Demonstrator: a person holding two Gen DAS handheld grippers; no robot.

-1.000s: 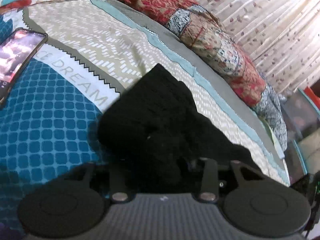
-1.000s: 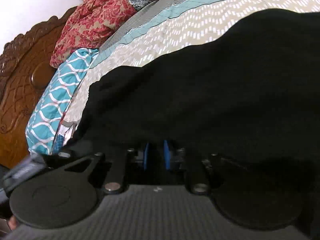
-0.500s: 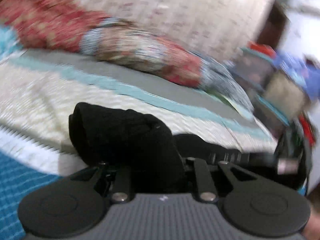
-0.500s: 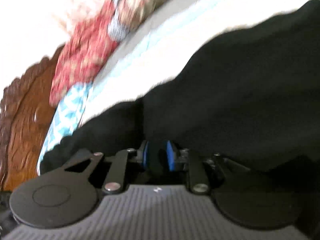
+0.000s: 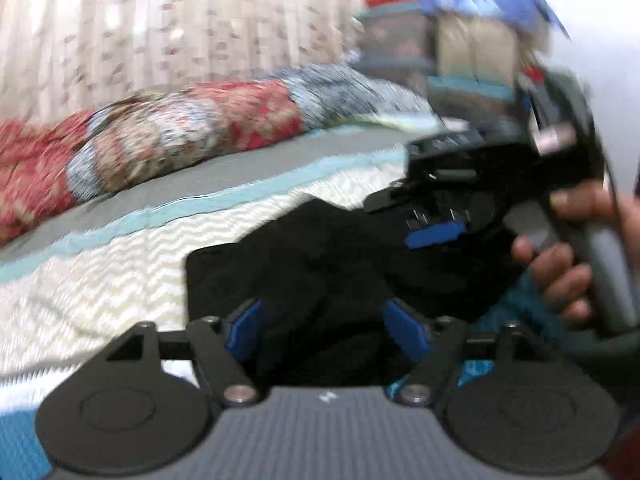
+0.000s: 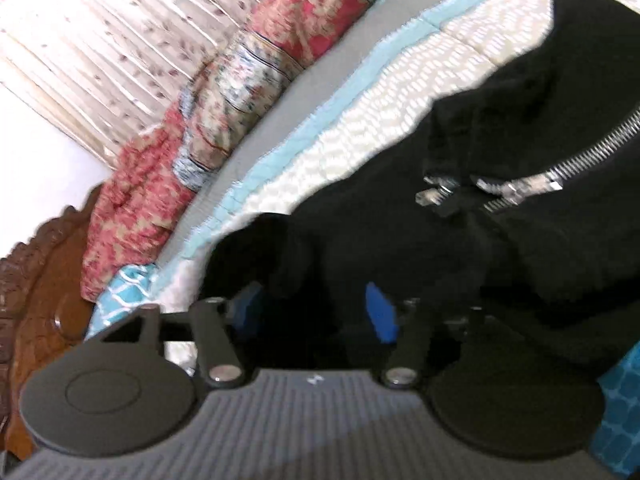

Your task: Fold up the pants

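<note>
Black pants (image 5: 320, 256) lie bunched on the patterned bedspread (image 5: 120, 280). My left gripper (image 5: 325, 330) hovers low over their near edge. Its jaws are opening, the blue pads (image 5: 244, 330) stand wide apart, and loose black cloth lies between them without being pinched. In the right wrist view the pants (image 6: 500, 240) show a metal zipper (image 6: 560, 168). My right gripper (image 6: 314, 308) is opening too, with cloth lying slack between its jaws. The left wrist view also shows a hand (image 5: 560, 264) holding the right gripper, one of its blue pads (image 5: 434, 236) just above the pants.
A red and blue floral quilt roll (image 5: 180, 132) lines the bed's far side below a pale curtain (image 5: 180, 20). A carved wooden headboard (image 6: 36, 288) stands at the left. Stacked containers and clutter (image 5: 460, 40) sit beyond the bed's foot.
Both grippers went from shut on the black cloth to wide apart, letting it go. Both views swung toward the curtain side, and the phone left the left view.
</note>
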